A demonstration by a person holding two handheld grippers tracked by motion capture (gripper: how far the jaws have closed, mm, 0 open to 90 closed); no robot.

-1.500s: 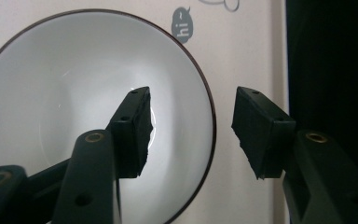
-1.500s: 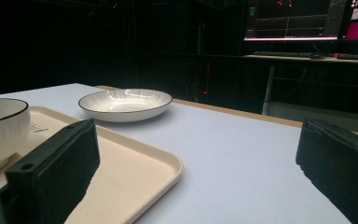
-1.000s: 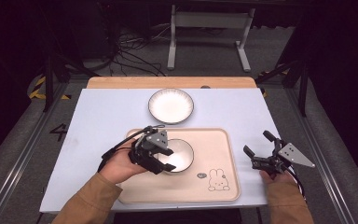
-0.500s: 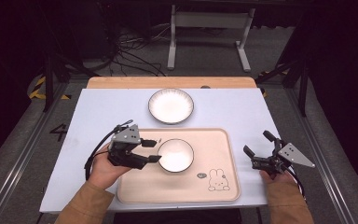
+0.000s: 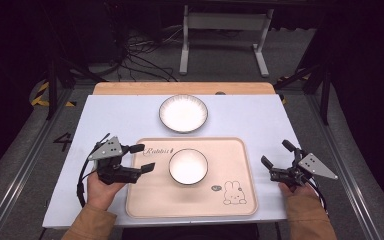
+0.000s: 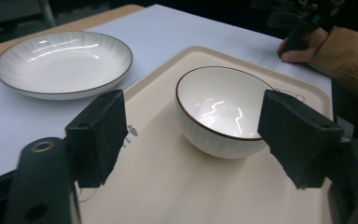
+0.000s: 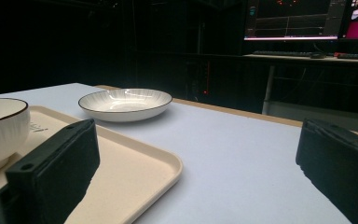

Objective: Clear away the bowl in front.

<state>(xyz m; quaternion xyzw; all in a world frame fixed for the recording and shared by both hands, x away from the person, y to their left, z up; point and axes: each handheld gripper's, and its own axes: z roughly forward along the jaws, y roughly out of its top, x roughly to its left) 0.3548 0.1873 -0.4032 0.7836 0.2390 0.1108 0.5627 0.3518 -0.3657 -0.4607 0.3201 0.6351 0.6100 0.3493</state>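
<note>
The left gripper (image 5: 139, 158) has just let go of the white bowl (image 5: 188, 166): a second ago its jaws reached in over the rim, and now it sits back at the tray's (image 5: 145, 205) left edge, jaws having just been opening and now spread wide with nothing between them. The bowl stands upright on the tray, ahead of those jaws and clear of both pads. That reads as the placing being done. Beyond it lies the plate (image 5: 183, 113). The right gripper (image 5: 275, 162) rests off the tray's right side, released and empty.
</note>
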